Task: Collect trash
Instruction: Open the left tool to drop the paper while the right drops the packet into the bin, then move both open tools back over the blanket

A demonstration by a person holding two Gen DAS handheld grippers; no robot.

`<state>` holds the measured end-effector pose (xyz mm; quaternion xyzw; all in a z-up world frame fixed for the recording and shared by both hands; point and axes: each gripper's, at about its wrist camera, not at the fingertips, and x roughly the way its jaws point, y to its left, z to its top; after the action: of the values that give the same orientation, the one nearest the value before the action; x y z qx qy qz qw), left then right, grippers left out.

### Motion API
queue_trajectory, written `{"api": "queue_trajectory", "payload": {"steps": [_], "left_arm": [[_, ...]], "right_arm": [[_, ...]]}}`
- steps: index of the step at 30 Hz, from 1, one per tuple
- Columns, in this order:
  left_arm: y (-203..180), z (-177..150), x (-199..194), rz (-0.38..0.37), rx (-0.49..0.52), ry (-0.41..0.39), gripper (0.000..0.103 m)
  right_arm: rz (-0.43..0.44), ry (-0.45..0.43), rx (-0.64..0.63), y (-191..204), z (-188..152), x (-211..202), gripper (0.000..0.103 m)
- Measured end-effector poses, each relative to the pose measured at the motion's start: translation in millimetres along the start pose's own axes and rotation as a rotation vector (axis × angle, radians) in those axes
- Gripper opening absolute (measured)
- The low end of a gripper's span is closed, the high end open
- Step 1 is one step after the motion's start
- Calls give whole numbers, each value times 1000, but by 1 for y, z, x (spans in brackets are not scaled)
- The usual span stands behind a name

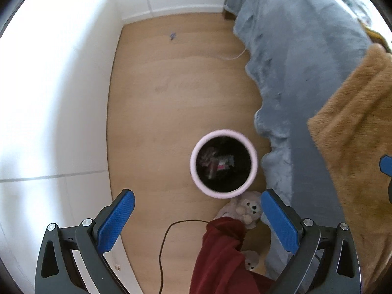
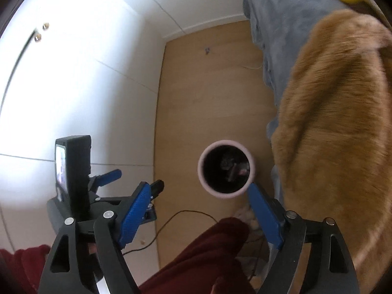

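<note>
text: none legible | labels: none | numbers: none | signs: none

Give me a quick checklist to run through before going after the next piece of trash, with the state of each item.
1. Right gripper empty, jaws apart: ok.
2. Left gripper empty, jaws apart: ok.
3. Pink bin upright on the wooden floor: ok.
4. Earlier trash inside the bin: ok.
5. Floor free of litter: not ok, a small dark scrap lies near the far wall.
6. Black cable out of the walking path: cannot tell.
</note>
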<state>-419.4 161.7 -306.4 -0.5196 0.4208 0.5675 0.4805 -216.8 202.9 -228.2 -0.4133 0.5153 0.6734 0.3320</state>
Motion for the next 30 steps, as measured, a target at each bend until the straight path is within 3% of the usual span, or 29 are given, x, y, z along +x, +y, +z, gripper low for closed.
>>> {"api": "queue_trajectory", "payload": {"steps": [7, 14, 20, 24, 30], "left_arm": [[-59, 17, -73, -67, 197, -124, 103], [-210, 19, -152, -238, 603, -223, 103], [-345, -5, -193, -373, 879, -246, 103], [-414, -17, -209, -432, 978, -242, 103], [-494, -41, -200, -419, 1128, -197, 103]], "right_arm": [[-2, -134, 167, -34, -36, -103, 82], [-121, -368, 512, -108, -120, -220, 84], [-235, -579, 810, -160, -204, -288, 84], [-254, -698, 948, -172, -243, -315, 84], [-249, -865, 1082, -179, -291, -339, 84]]}}
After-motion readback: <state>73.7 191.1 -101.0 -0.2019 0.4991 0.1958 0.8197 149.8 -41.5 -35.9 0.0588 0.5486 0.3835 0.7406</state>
